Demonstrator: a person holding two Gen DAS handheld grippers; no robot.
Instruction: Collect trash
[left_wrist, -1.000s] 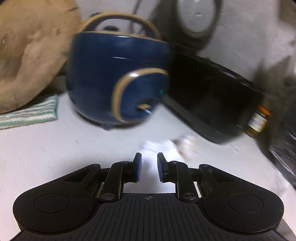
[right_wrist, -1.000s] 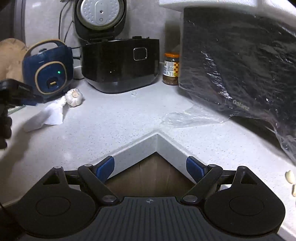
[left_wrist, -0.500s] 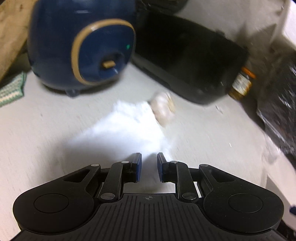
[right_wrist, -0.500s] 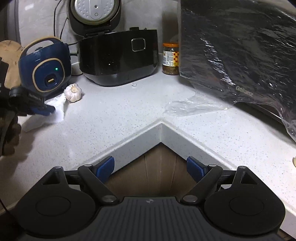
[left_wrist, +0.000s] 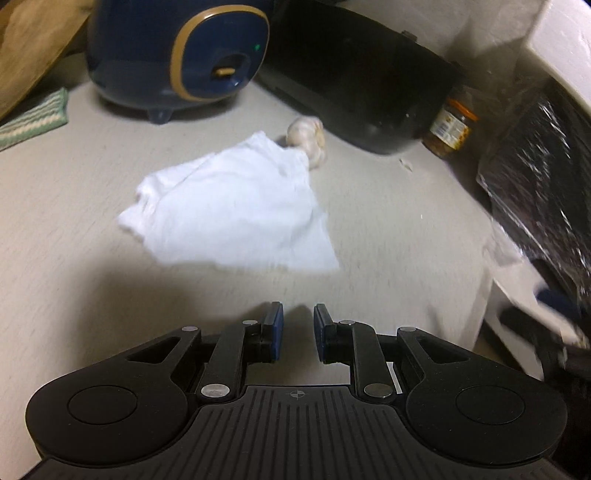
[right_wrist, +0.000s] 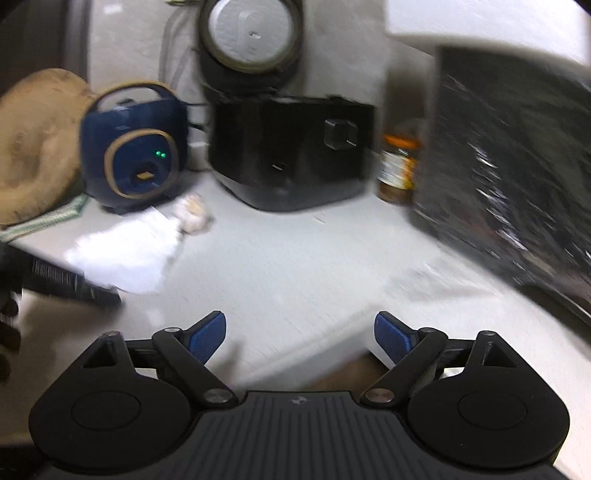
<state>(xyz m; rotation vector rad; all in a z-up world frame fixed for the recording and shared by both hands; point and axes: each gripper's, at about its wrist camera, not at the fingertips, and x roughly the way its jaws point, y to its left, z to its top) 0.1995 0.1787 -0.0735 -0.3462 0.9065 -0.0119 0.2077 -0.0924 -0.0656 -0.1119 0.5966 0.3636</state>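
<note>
A crumpled white tissue (left_wrist: 236, 210) lies on the grey counter in front of a blue rice cooker (left_wrist: 177, 51), its far tip touching a garlic bulb (left_wrist: 308, 138). My left gripper (left_wrist: 298, 325) hovers just short of the tissue's near edge, tilted down, jaws a narrow gap apart with nothing between them. In the blurred right wrist view the tissue (right_wrist: 125, 254) is at the left with the left gripper (right_wrist: 74, 284) at its near side. My right gripper (right_wrist: 300, 332) is over the counter's inner corner, its jaws wide and opening, empty.
A black cooker (right_wrist: 291, 155) with its lid up stands behind the garlic, with a jar (right_wrist: 397, 170) beside it. At the right sits a plastic-wrapped microwave (right_wrist: 517, 166), and clear film (right_wrist: 436, 280) lies before it. A wooden board (right_wrist: 33, 147) and a green cloth (left_wrist: 33, 118) are at the left.
The left gripper has swung and tilted down from the blue cooker onto the tissue, which now lies whole ahead of its fingers. The right gripper has moved forward over the counter corner.
</note>
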